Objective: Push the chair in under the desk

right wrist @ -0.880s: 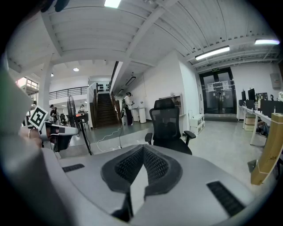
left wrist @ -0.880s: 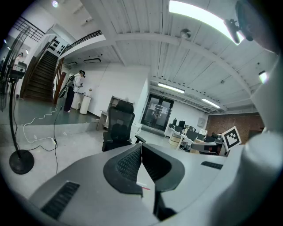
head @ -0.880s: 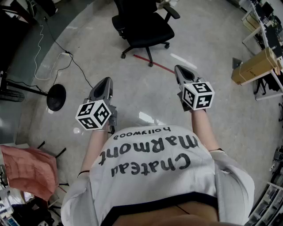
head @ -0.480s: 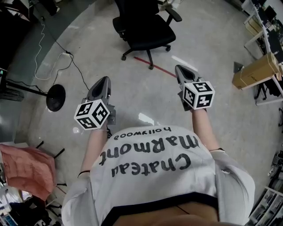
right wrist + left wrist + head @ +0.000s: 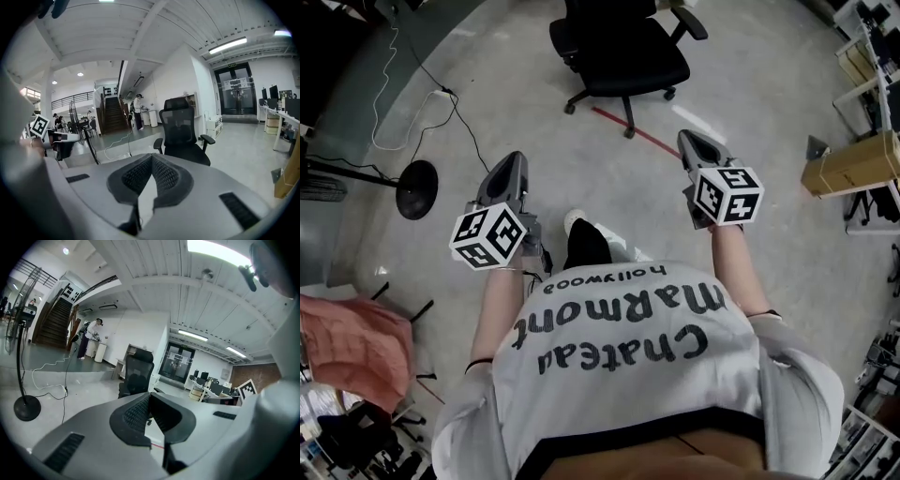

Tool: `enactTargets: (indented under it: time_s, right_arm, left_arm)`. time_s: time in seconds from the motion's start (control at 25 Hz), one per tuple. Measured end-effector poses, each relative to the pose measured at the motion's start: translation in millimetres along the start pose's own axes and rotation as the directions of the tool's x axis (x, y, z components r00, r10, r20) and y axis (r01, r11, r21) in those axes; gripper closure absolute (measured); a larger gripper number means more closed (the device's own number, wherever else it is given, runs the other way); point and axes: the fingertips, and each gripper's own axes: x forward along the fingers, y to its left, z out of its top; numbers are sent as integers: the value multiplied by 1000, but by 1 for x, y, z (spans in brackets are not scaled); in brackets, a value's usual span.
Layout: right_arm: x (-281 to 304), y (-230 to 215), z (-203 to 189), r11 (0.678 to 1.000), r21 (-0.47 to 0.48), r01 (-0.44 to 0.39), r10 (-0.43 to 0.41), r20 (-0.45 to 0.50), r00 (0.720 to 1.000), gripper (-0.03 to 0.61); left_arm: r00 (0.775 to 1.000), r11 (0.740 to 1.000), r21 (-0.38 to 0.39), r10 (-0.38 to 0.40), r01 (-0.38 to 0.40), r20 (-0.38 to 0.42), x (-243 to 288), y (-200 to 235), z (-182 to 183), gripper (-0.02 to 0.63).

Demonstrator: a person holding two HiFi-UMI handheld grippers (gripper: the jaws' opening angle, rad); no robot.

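Observation:
A black mesh-backed office chair (image 5: 623, 52) on castors stands on the grey floor ahead of me, apart from both grippers. It shows in the left gripper view (image 5: 137, 376) and in the right gripper view (image 5: 183, 136), with armrests and its seat facing me. My left gripper (image 5: 515, 161) is held out at the left, jaws shut on nothing (image 5: 149, 397). At the right, my right gripper (image 5: 687, 141) is likewise shut and empty (image 5: 151, 158). Neither touches the chair.
A red tape line (image 5: 628, 131) runs on the floor by the chair's base. A fan stand (image 5: 416, 189) with its cable is at the left, a cardboard box (image 5: 853, 164) and desks (image 5: 872, 56) at the right. A person (image 5: 91, 336) stands far off.
A foot and dark trouser leg have come into view between my arms. Both grippers have shifted a little up the frame toward the chair, still shut.

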Motion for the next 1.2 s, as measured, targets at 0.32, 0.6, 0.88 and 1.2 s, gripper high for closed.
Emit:
enactTargets:
  time_s: [0.32,0.6,0.88,1.2]
  right_arm:
    - [102,13,31,999,-19,-43,42,-31,999,569]
    - [204,32,100,997,-45,-66,67,14,998,569]
    - [271,31,121,998,-10,-66,66,10,998,569]
    - [357,13,138,995,18,-96,97,-15,995,569]
  left_arm:
    - [1000,1000,-23,1,-1,-14,66,68,26,597]
    - [999,999,42,-26,25,24,129,129,105,597]
    - [999,999,47,-27,25,39,170,171,135,597]
    - [999,1000,16,-6,6,37,230,213,146,596]
